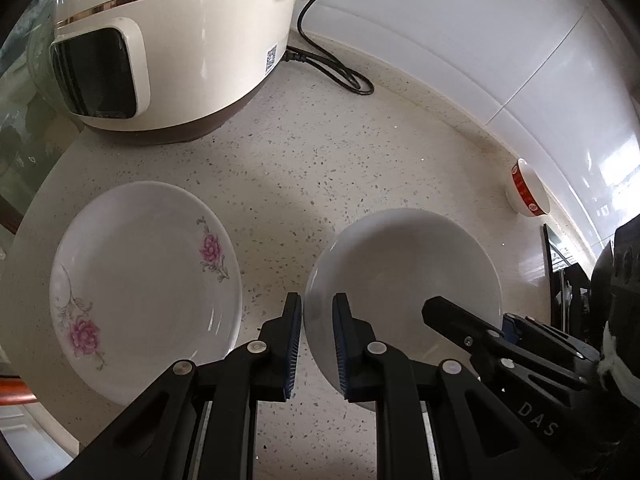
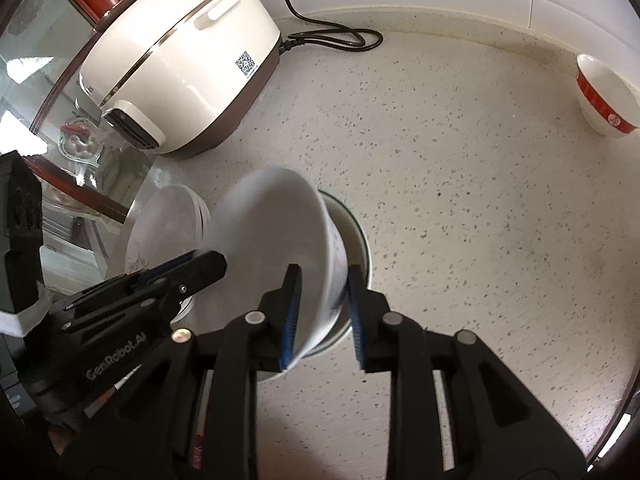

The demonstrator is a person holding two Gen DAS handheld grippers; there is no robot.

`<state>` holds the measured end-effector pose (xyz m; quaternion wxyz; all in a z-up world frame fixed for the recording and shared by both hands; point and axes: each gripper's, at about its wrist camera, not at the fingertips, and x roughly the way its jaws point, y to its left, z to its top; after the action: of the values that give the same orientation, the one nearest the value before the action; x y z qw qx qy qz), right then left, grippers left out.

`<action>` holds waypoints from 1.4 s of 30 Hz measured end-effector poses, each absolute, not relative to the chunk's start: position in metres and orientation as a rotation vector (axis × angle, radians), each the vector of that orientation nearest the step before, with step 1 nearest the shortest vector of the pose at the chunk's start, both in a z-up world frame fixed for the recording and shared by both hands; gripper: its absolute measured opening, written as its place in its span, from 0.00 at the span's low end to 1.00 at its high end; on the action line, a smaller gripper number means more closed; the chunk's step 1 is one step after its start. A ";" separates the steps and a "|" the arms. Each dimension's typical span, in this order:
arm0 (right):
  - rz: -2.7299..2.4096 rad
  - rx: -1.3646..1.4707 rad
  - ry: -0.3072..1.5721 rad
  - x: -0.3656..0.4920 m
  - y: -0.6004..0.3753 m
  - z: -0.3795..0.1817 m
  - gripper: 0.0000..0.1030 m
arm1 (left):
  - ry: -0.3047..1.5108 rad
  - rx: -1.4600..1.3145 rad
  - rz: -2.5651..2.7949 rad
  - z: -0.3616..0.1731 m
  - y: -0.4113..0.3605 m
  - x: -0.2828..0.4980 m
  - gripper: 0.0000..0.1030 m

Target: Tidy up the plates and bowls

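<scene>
A speckled pale stone countertop (image 1: 320, 168) fills both wrist views. Nearest in the left wrist view, the left gripper (image 1: 317, 344) points steeply down, its blue-padded fingers (image 1: 294, 344) drawn narrow and pinching the near rim of a plain white bowl (image 1: 404, 280). The right gripper (image 1: 460, 320) reaches onto the same bowl from the right side of that view. In the right wrist view, the right gripper (image 2: 322, 316) has its two fingers (image 2: 290, 320) set on either side of the bowl's wall (image 2: 276, 232); the inner pad lies against the inside, while the outer pad stands a little off the outside, so the jaws straddle the rim loosely and do not clamp it. The bowl is tilted and blurred there, and it sits in a second bowl with a dark green rim (image 2: 356, 240) resting on the counter. Just left of the bowls lies a white plate painted with pink flowers (image 1: 144, 288), flat on the counter. Farther back on the left stands a cream rice cooker (image 1: 180, 40) with a brown base, its black cord (image 1: 340, 68) looping along the wall. Far right, against the white tiled wall (image 1: 500, 40), a small white bowl with a red band (image 2: 608, 100) leans on its side.
</scene>
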<state>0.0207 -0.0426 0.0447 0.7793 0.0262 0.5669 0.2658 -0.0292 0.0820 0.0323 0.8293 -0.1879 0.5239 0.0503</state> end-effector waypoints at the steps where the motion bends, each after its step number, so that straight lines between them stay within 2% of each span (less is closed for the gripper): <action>1: 0.576 0.051 1.224 0.020 -0.042 0.045 0.29 | 1.110 -0.397 0.106 0.033 0.082 -0.029 0.15; 7: 0.569 0.001 1.209 0.017 -0.039 0.050 0.30 | 1.098 -0.386 0.105 0.036 0.081 -0.029 0.15; 11: 0.528 -0.061 1.141 0.014 -0.043 0.064 0.43 | 1.061 -0.382 0.124 0.045 0.085 -0.032 0.15; 17: 0.483 -0.029 1.091 0.022 -0.061 0.073 0.53 | 1.025 -0.441 0.097 0.054 0.091 -0.032 0.21; 22: 0.415 0.080 1.125 0.030 -0.090 0.062 0.53 | 1.026 -0.464 0.060 0.054 0.084 -0.028 0.48; 24: 0.399 0.109 1.138 0.032 -0.098 0.057 0.53 | 1.027 -0.440 0.052 0.054 0.077 -0.024 0.51; 30: 0.369 0.184 1.177 0.034 -0.115 0.043 0.55 | 1.046 -0.376 0.029 0.053 0.060 -0.013 0.56; 42: 0.273 0.320 1.193 0.048 -0.163 0.025 0.57 | 1.102 -0.259 -0.056 0.047 0.015 0.028 0.57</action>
<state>0.0481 -0.1626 0.0254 0.8065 0.1496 0.5575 0.1278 0.0284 0.0154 0.0465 0.8438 -0.1225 0.5218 -0.0267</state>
